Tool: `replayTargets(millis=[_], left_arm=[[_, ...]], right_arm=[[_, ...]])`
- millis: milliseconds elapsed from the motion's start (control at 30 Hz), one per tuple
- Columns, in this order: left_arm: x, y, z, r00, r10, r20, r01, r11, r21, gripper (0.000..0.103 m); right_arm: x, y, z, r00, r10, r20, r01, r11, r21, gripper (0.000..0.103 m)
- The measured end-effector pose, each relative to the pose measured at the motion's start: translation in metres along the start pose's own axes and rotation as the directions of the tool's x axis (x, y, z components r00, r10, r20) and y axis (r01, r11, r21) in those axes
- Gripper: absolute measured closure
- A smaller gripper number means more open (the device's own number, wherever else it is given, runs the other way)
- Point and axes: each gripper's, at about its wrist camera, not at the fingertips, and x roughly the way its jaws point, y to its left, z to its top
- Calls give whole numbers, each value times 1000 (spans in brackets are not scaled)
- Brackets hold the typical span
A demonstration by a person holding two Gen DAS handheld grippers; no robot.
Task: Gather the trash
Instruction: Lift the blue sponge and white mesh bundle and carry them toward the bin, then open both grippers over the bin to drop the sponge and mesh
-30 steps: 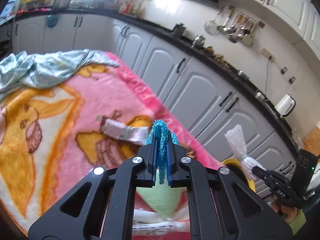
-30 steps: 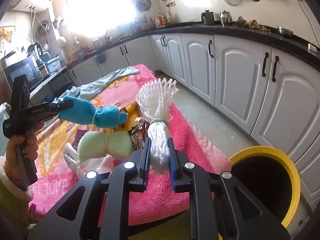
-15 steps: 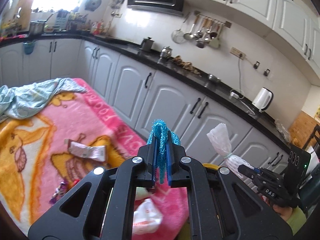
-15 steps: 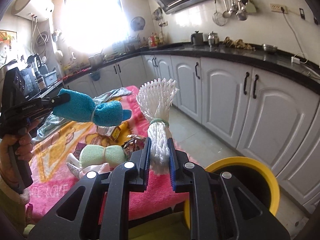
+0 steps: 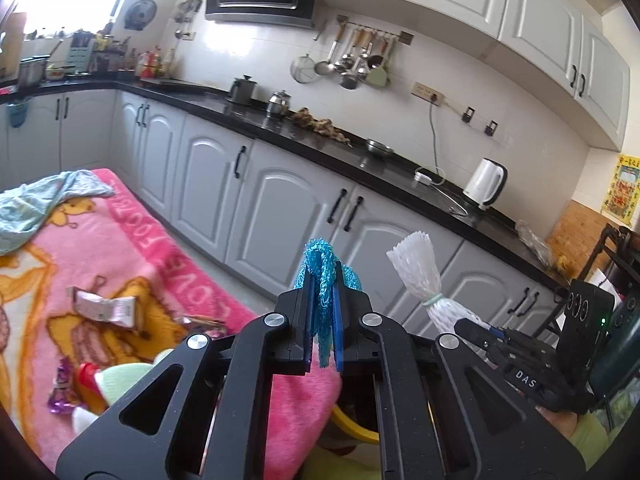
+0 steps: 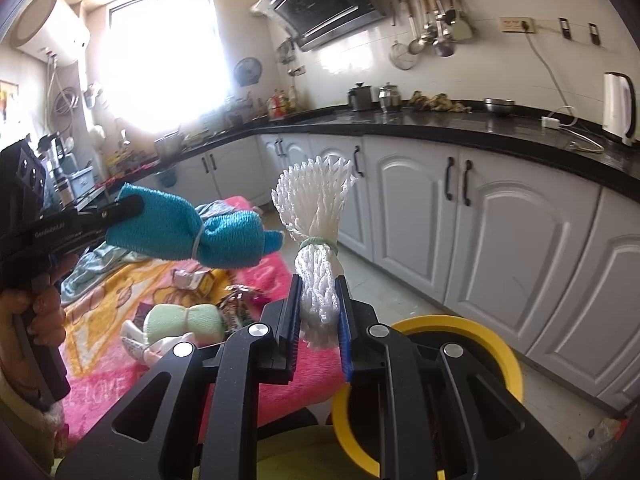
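Lower right in the right wrist view, the yellow bin [image 6: 460, 322] stands open-mouthed beside the pink blanket's [image 6: 276, 276] edge, nothing over its rim. Grey floor [image 6: 384, 280] runs clear to the white cabinets [image 6: 516, 248] behind. Wrappers [image 5: 106, 308] clutter the blanket at left, perhaps loosely.

Two claws are seen: the left claw [image 5: 323, 316] and the right claw [image 6: 320, 312]. Three tied net bundles are counted: one blue [image 6: 188, 232], one white [image 6: 318, 240], one green [image 6: 186, 322]. One yellow bin [image 6: 508, 360] is seen. One white kettle [image 5: 484, 184] is seen.
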Motion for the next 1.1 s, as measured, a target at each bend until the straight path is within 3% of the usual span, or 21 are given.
replayTargets(millis=[600,1100], left_arm=[[59,-57,-37,990,-101,-99,107,993,58,100],[111,-81,-73,968,-139,-209,157,985,76,99]], right_arm=[[-16,-52,-21,989,-151,0,150,987,60,87],[-3,-92,-45,976,-188,-109,202,970,135,85]])
